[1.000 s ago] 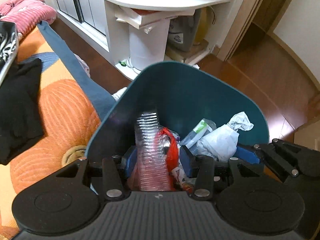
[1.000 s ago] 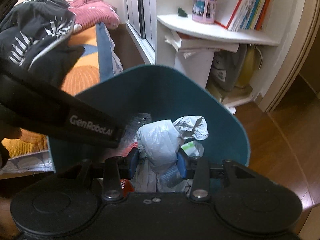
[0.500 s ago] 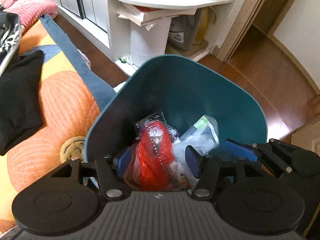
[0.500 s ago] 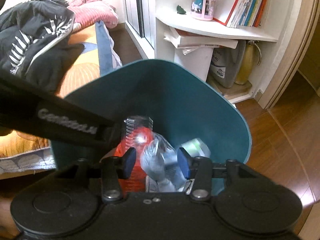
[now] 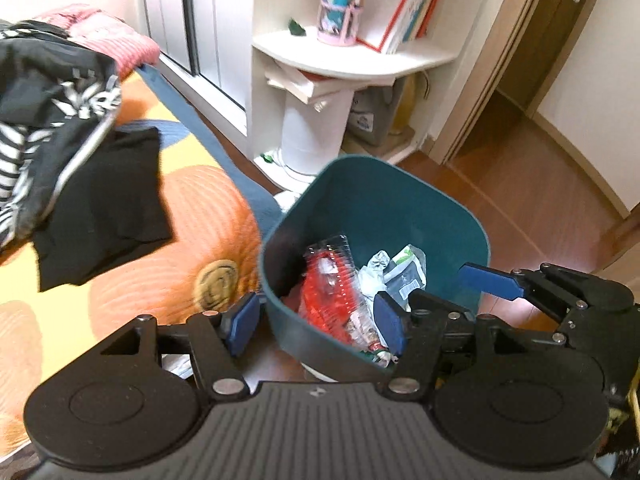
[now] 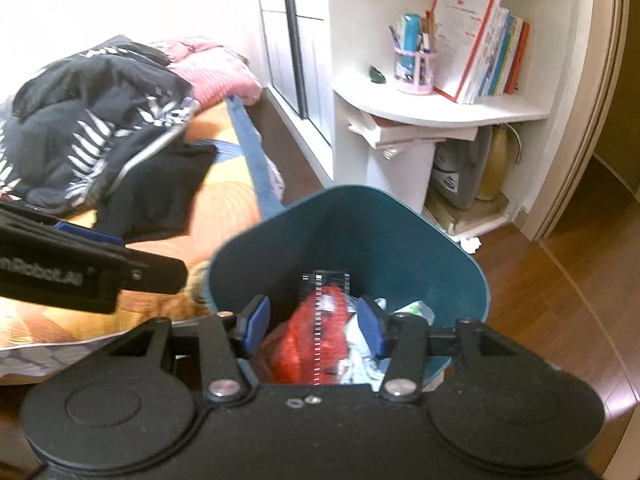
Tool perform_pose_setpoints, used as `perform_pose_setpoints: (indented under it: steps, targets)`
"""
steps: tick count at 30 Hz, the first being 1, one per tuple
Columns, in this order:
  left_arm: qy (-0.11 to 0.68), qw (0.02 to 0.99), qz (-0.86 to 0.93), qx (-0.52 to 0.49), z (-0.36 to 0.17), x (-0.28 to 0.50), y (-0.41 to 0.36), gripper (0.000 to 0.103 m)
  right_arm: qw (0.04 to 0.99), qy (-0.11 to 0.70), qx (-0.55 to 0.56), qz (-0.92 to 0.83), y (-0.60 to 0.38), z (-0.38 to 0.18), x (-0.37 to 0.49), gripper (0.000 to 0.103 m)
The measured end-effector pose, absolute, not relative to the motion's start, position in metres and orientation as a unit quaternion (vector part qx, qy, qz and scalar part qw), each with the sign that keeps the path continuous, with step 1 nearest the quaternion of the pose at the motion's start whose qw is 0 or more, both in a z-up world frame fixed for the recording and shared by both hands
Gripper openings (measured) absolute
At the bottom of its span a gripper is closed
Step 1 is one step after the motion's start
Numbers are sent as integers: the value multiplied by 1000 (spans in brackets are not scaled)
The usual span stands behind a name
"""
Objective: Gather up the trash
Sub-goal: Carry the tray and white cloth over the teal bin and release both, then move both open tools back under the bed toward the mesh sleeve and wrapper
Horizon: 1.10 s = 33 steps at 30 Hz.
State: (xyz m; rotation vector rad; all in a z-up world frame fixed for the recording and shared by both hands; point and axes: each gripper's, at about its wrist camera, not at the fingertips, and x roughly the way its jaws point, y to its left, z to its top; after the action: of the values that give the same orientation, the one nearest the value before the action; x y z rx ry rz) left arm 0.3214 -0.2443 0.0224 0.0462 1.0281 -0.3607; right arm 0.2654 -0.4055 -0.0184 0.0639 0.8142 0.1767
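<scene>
A teal trash bin (image 5: 400, 200) stands on the wood floor beside the bed; it also shows in the right wrist view (image 6: 400, 240). Inside lie a clear plastic tray with red wrapping (image 5: 330, 280), crumpled white paper (image 5: 374, 270) and a green-and-white packet (image 5: 408, 268). My left gripper (image 5: 316, 320) is open and empty above the bin's near rim. My right gripper (image 6: 314, 324) is open and empty above the bin, over the red trash (image 6: 312, 332). The right gripper also shows at the right of the left wrist view (image 5: 520, 280).
A bed with an orange cover (image 5: 152, 248) and dark clothes (image 5: 60, 120) lies left. A white corner shelf (image 5: 352, 64) holds books and a pen cup. Jugs (image 6: 460, 176) stand under it. A crumpled paper (image 6: 470, 244) lies on the floor.
Both grippers let go of their trash into the bin, opened wider and drew back and up. The plastic tray and white paper now lie loose in the bin.
</scene>
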Motion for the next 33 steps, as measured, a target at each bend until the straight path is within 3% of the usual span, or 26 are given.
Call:
perform_pose_setpoints:
  steps: [11,15,18,24,33]
  targets:
    - [460,875,-152,1,72,253,-155,63,913,371,11,167,-335,33,215,49]
    - [453,881,-133,-9,76,228,-116,73,904,374,10,208,-300,39,201,50]
    - [453,883,-121,-13,74,211,-86,73,894,379,0,239,-269,38,194,50]
    - [464,881,-83,-38,55,182,-15,82,871,400,-19,286,-205,21,184,50]
    - [522,850,-18,-71,-22,171,83,85,812,461,-67,352,-118,-46,176,50]
